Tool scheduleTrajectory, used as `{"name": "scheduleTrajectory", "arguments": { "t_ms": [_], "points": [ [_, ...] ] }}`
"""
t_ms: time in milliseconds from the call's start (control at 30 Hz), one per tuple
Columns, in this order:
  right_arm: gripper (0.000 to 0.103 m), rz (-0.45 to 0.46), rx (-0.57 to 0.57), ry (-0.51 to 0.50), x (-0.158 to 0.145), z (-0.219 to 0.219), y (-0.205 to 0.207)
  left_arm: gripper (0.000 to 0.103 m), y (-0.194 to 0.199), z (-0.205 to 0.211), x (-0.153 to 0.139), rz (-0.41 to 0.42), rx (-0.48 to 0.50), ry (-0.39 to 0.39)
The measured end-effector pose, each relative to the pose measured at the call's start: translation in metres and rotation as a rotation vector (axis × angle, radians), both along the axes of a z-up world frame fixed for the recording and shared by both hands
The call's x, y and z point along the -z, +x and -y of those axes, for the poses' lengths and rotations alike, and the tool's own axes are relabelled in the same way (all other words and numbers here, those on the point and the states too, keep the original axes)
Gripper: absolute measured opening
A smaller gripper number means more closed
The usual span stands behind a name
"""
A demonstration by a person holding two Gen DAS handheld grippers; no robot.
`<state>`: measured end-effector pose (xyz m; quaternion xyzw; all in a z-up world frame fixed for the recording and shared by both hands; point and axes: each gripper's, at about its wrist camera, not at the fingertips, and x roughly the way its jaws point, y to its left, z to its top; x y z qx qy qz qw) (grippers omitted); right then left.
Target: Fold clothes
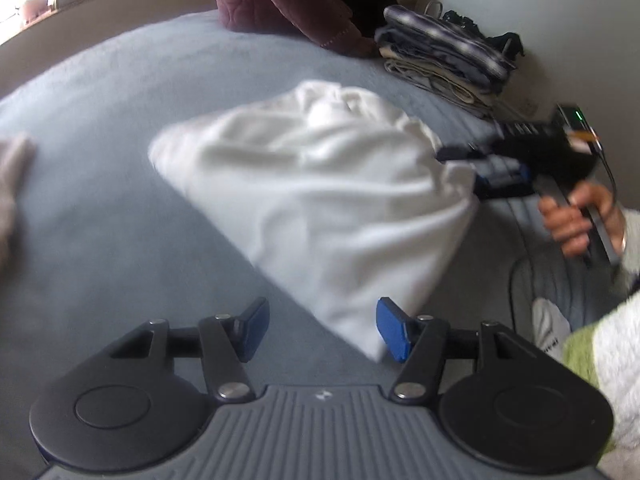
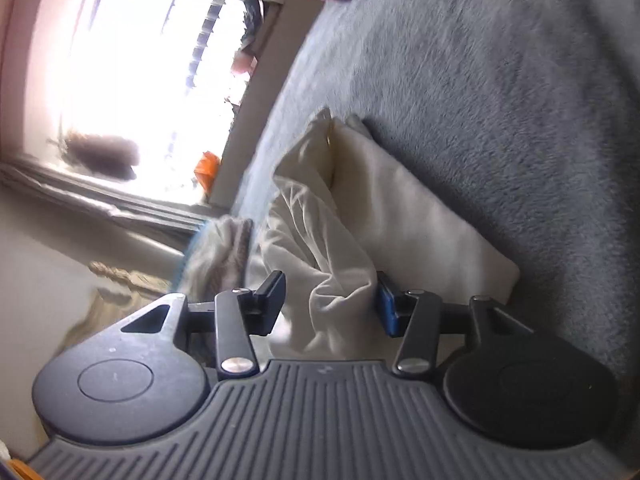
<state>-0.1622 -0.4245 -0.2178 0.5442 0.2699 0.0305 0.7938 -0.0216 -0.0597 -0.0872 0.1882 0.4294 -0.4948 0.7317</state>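
Note:
A white garment [image 1: 316, 200] lies rumpled on the grey-blue blanket [image 1: 120, 200]. My left gripper [image 1: 324, 330] is open, its jaws wide apart, with the garment's near corner just inside by the right pad [image 1: 392, 334]. In the left wrist view my right gripper [image 1: 464, 160] sits at the garment's right edge, held by a hand [image 1: 576, 220]. In the right wrist view my right gripper [image 2: 328, 304] is open, turned on its side, with a bunched fold of the white garment [image 2: 360, 240] between its pads.
A stack of folded clothes [image 1: 444, 60] stands at the back right by the wall. A maroon fleece garment [image 1: 288, 0] lies at the back. A pale grey cloth [image 1: 12, 184] lies at the left edge. A window [image 2: 132, 92] shows in the right wrist view.

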Motion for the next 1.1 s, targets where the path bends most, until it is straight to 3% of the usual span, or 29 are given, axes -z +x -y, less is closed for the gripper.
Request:
{"name": "scheduleTrajectory", "arguments": {
  "t_ms": [100, 200, 267, 367, 500, 700, 833, 933, 1000, 1067, 1100],
  "points": [
    [0.047, -0.035, -0.065, -0.062, -0.011, -0.014, 0.011, 0.061, -0.010, -0.010, 0.014, -0.019, -0.011, -0.041],
    [0.044, -0.095, -0.139, -0.199, -0.025, -0.034, 0.021, 0.061, -0.015, -0.009, 0.029, -0.054, -0.029, -0.073],
    [0.017, -0.120, -0.175, -0.297, -0.038, -0.044, 0.024, 0.061, -0.018, -0.006, 0.034, -0.067, -0.027, -0.082],
    [0.011, -0.104, -0.191, -0.381, -0.062, -0.052, 0.029, 0.064, -0.026, -0.002, 0.036, -0.047, -0.014, -0.095],
    [0.010, -0.062, -0.155, -0.378, -0.087, -0.049, 0.036, 0.065, -0.034, 0.011, 0.040, -0.033, -0.043, -0.115],
    [0.009, -0.002, -0.114, -0.316, -0.101, -0.040, 0.045, 0.065, -0.038, 0.029, 0.050, 0.015, -0.135, -0.089],
    [0.009, 0.019, -0.105, -0.332, -0.108, -0.034, 0.048, 0.064, -0.046, 0.039, 0.056, 0.113, -0.165, -0.008],
    [0.009, 0.004, -0.095, -0.342, -0.103, -0.027, 0.043, 0.063, -0.049, 0.039, 0.058, 0.135, -0.162, 0.010],
    [0.009, -0.011, -0.086, -0.342, -0.097, -0.023, 0.039, 0.056, -0.051, 0.040, 0.059, 0.149, -0.161, 0.021],
    [0.009, -0.027, -0.080, -0.326, -0.089, -0.019, 0.035, 0.042, -0.053, 0.040, 0.060, 0.162, -0.159, 0.032],
    [0.009, -0.033, -0.086, -0.314, -0.084, -0.018, 0.034, 0.041, -0.055, 0.040, 0.061, 0.169, -0.158, 0.038]
  ]
}}
